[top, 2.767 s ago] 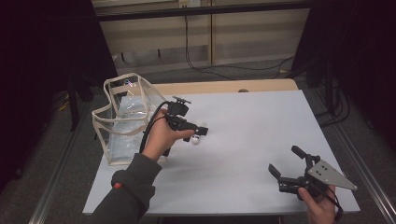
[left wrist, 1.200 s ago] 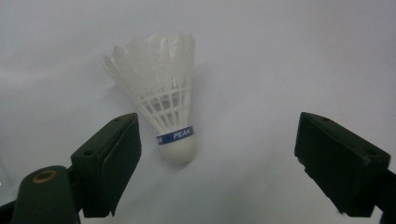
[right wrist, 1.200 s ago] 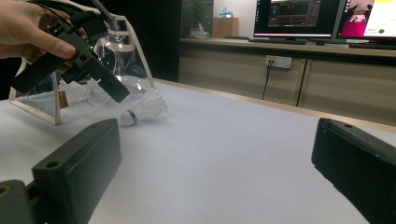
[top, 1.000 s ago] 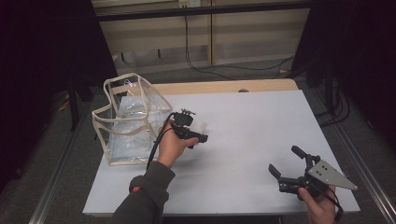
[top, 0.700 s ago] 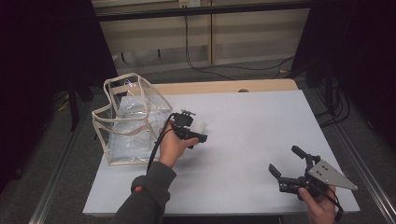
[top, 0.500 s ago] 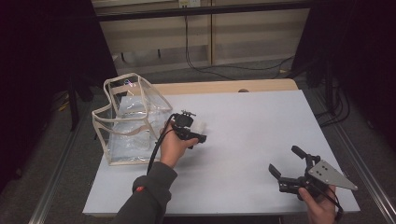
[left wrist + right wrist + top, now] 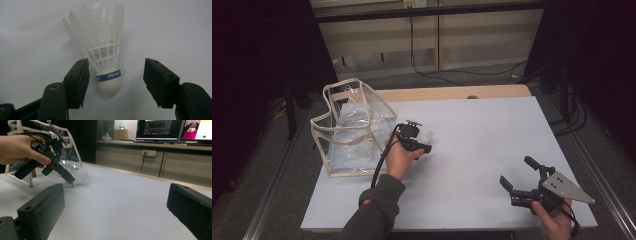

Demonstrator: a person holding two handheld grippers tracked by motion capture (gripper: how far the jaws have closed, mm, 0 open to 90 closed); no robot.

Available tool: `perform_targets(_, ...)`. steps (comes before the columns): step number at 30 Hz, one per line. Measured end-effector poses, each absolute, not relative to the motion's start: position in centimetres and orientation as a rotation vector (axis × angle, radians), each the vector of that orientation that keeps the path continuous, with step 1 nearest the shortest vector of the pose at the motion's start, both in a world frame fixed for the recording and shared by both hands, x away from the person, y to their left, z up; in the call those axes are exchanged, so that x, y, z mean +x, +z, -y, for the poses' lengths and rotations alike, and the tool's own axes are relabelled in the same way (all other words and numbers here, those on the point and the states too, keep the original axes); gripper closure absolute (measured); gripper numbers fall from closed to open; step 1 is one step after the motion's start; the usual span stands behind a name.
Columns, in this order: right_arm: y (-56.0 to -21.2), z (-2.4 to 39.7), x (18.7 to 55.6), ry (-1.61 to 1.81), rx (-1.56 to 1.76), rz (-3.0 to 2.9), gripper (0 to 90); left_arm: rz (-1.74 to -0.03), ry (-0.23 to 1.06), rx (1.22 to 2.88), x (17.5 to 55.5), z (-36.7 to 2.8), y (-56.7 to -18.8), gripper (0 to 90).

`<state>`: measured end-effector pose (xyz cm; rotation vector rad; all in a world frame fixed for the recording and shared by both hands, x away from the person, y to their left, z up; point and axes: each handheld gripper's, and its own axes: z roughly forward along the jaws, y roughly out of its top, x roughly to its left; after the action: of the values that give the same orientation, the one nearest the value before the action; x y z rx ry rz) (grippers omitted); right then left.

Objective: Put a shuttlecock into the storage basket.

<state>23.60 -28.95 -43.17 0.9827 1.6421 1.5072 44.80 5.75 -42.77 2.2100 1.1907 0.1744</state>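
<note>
1. Closing my left gripper (image 7: 116, 82) around the shuttlecock (image 7: 105, 47), jaws apart, pads not yet touching it.
2. It lies on the white bench (image 7: 482, 135), left of centre, beside the clear bag (image 7: 349, 130).
3. My right gripper (image 7: 518, 176) rests wide open, lower right.

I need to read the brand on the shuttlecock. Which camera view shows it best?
The left gripper view: the shuttlecock lies close up between the open jaws, with PEAK legible on its blue band. The high view shows a small white patch beside the left gripper. The right gripper view shows blurred feathers behind a jaw.
</note>
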Motion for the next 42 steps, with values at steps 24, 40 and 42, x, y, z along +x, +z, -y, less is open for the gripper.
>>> perform_targets(24,-43.2,29.0,23.6,1.508,0.980,-1.642,1.7,-1.195,0.265,2.218,45.1,-5.5,-44.1,57.0)
perform_targets(40,-43.1,29.0,23.6,1.506,0.983,-1.638,1.6,-1.236,0.179,2.227,44.8,-5.7,-43.6,65.1)
perform_targets(42,-43.1,29.0,23.6,1.505,0.978,-1.638,1.7,-1.236,0.158,2.220,44.8,-5.7,-43.5,65.1)
